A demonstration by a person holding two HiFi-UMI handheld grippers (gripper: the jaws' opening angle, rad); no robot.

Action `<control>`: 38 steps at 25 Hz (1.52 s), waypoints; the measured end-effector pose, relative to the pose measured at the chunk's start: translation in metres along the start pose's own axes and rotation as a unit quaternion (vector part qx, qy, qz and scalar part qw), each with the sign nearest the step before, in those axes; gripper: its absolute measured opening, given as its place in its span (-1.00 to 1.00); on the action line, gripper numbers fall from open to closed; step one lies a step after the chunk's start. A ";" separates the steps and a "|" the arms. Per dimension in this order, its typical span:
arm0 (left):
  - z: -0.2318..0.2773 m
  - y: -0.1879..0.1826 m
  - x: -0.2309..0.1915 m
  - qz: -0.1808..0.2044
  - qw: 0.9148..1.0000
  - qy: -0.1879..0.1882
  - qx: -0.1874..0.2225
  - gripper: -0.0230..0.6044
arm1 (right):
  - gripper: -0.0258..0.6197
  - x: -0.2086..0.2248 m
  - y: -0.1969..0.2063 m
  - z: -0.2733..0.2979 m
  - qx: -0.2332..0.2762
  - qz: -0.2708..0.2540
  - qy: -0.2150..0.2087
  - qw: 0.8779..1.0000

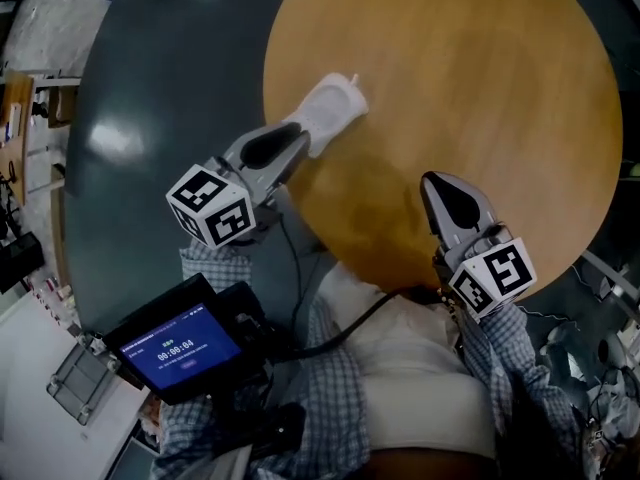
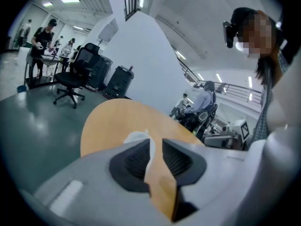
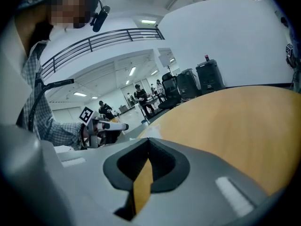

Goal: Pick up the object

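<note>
A white, soft-looking pouch (image 1: 335, 106) lies near the left rim of a round wooden table (image 1: 480, 88). My left gripper (image 1: 300, 133) points at the pouch's near end, its tips right against it. In the left gripper view a narrow gap shows between its jaws (image 2: 155, 142), with a sliver of the pouch (image 2: 136, 136) at the tips and bare table through the gap; the pads do not press on it. My right gripper (image 1: 432, 180) hovers over the table's near edge, well right of the pouch. Its jaws meet at the tips (image 3: 148, 141) with nothing between them.
A device with a blue screen (image 1: 180, 348) hangs at my chest, cables beside it. Dark grey floor (image 1: 150, 88) surrounds the table. Office chairs (image 2: 70, 81), a black cabinet (image 2: 120, 81) and people at desks stand far behind.
</note>
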State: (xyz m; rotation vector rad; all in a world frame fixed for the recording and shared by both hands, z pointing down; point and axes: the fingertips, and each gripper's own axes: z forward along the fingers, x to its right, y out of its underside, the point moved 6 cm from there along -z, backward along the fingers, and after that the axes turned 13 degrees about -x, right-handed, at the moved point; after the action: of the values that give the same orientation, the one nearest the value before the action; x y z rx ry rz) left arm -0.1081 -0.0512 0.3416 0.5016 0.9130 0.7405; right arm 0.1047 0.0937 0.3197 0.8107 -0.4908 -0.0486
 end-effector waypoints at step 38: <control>0.033 -0.007 -0.018 0.053 0.982 0.109 -0.144 -0.58 | -0.91 -0.022 0.018 -0.059 -0.012 0.054 0.064 0.996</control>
State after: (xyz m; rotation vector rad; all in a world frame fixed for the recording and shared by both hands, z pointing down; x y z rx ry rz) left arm -0.0850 -0.0720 0.3631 0.2153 0.9666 1.0214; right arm 0.1086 0.1517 0.2891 0.7581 -0.4122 0.0963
